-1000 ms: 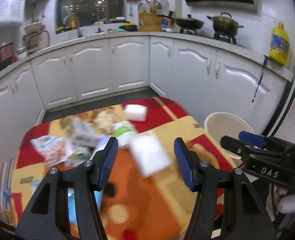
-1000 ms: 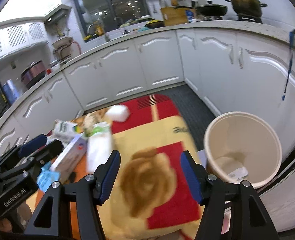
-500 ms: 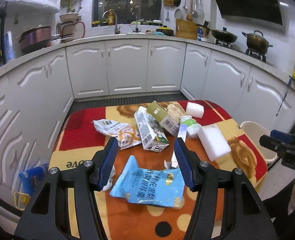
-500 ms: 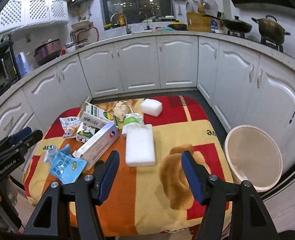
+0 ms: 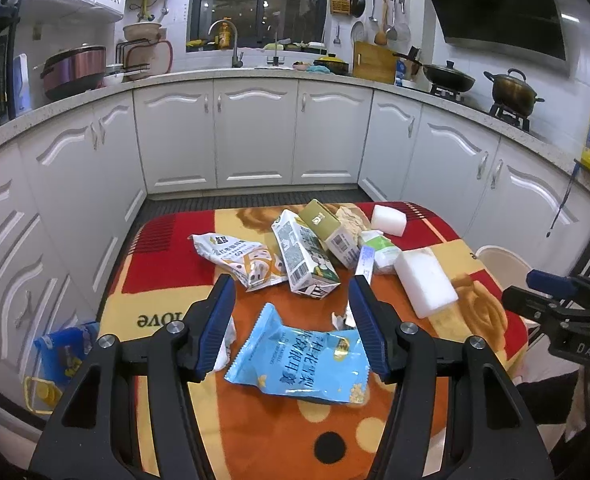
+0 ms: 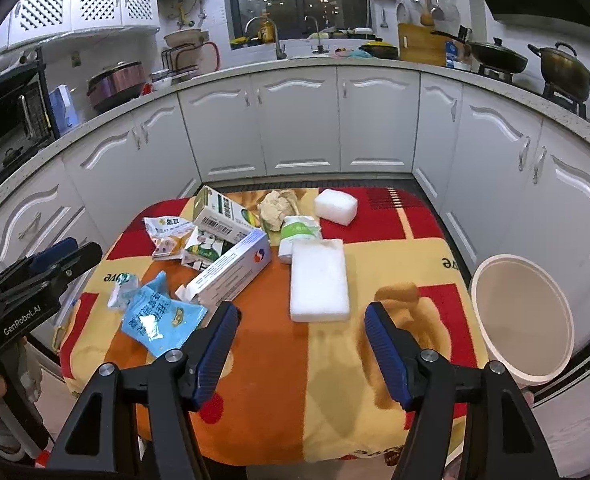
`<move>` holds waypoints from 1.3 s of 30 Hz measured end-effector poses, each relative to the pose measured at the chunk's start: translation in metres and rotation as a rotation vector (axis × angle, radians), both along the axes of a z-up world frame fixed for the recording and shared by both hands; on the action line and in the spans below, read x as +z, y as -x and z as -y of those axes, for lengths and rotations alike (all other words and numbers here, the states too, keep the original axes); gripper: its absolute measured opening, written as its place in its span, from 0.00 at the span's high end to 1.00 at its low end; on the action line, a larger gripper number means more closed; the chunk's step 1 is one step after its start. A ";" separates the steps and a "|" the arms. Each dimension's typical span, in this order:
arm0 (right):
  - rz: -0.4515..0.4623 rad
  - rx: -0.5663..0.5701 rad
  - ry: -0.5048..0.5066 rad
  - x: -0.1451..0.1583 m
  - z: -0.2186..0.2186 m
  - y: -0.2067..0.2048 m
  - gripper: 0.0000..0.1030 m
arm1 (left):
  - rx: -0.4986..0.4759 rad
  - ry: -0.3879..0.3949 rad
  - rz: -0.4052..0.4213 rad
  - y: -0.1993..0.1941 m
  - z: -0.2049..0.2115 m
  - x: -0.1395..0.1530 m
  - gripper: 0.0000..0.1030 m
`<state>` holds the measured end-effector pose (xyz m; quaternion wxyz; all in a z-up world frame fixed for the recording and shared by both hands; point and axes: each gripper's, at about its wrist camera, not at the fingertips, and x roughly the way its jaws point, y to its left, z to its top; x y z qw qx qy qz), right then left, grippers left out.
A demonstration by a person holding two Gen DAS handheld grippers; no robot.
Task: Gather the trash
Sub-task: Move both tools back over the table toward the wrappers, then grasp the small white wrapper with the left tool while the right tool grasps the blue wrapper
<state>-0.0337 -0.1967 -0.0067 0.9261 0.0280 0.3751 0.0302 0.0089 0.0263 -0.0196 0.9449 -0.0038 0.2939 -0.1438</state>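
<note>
Since a second ago, both views have been swung from the bin (image 6: 523, 320) onto the littered table (image 6: 335, 380). Left gripper (image 5: 291, 304) and right gripper (image 6: 301, 322) are held half-open, empty. A crinkled blue wrapper (image 5: 307, 360) lies below the left jaws.

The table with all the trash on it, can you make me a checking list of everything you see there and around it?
Surface: table under a red, yellow and orange cloth.
Job's things: blue snack bag, milk carton, long white box, white foam block, bin beside the table.
Clutter: crumpled paper.
Grippers: left gripper and right gripper open, holding nothing.
Cables: nothing seen.
Surroundings: white kitchen cabinets, pots on the stove.
</note>
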 end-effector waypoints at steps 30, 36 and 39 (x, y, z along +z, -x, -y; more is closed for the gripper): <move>0.015 0.046 -0.048 0.002 -0.001 -0.006 0.30 | 0.060 0.076 -0.076 0.001 -0.029 -0.010 0.34; -0.016 0.116 -0.057 -0.009 -0.015 -0.012 0.30 | 0.055 0.172 -0.160 -0.012 -0.067 -0.019 0.29; -0.051 0.170 -0.059 -0.020 -0.027 -0.021 0.30 | 0.020 0.172 -0.204 -0.014 -0.074 -0.028 0.27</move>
